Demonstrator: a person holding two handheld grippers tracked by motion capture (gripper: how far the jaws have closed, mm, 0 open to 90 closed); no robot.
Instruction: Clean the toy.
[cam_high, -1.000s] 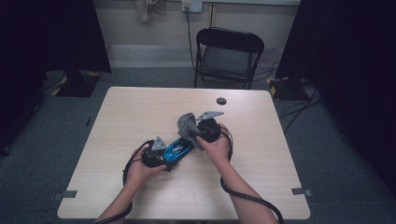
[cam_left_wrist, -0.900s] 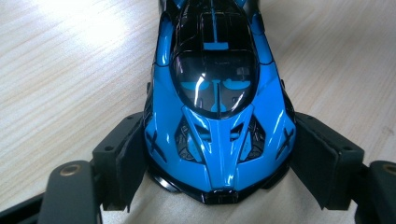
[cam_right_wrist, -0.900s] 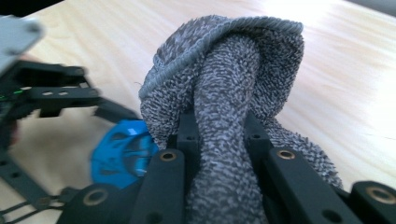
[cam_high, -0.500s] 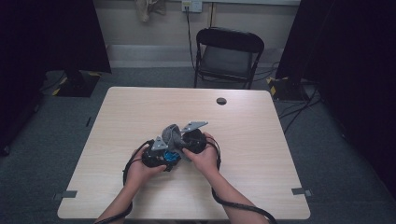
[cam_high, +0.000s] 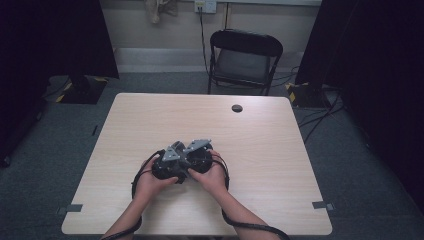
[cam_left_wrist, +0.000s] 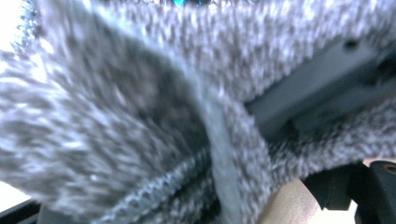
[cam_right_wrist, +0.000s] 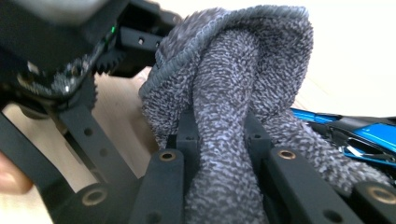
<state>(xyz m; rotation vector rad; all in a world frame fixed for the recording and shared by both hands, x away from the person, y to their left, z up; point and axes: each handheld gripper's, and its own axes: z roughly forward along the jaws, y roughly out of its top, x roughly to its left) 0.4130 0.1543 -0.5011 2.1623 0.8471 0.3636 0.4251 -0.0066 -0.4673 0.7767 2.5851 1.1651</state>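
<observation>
Table (cam_high: 260, 150): right jaws pinch grey cloth (cam_right_wrist: 224, 121).

Both tools sit side by side at the near middle of the bench (cam_high: 280, 150), left tool (cam_high: 167, 167) touching right tool (cam_high: 200, 160). Cloth (cam_right_wrist: 233, 93) bunched between them. Chair (cam_high: 245, 55) stands behind the bench.

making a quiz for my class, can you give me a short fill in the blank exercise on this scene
1. The right gripper is shut on a grey knitted ____.
2. In the high view the two hands hold both grippers close together above the wooden ____.
3. Behind the table stands a black folding ____.
4. Near the table's far edge sits a small round black ____.

Missing words: cloth; table; chair; cap
</observation>
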